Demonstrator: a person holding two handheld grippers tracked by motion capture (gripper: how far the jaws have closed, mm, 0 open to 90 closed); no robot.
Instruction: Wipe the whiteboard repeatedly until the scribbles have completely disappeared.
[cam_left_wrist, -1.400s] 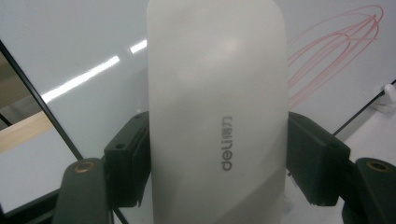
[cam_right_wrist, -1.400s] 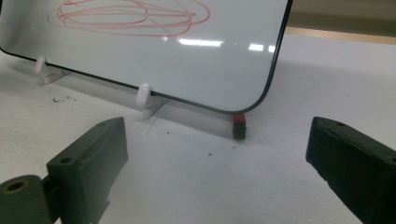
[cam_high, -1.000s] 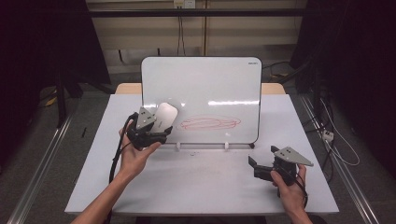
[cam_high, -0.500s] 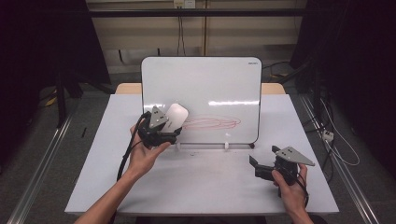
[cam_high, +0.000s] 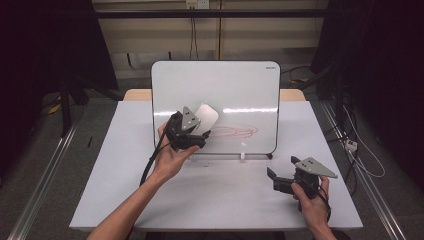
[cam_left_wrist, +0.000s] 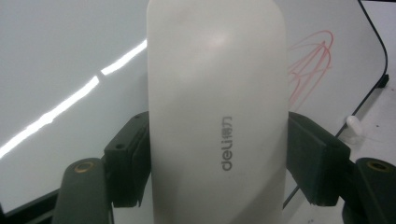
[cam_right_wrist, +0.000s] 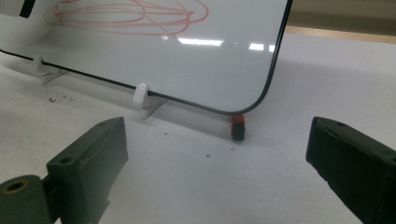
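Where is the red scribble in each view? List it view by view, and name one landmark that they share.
High view: red scribble low on the whiteboard, just right of the eraser.
Left gripper view: red scribble at upper right, beside the eraser.
Right gripper view: red scribble along the top edge.
Shared landmark: the whiteboard's rounded lower right corner.

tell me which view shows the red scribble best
The high view: the whole scribble shows on the whiteboard, beside the eraser. The right gripper view gives it larger but cut off at the top edge. In the left gripper view the eraser hides part of it.
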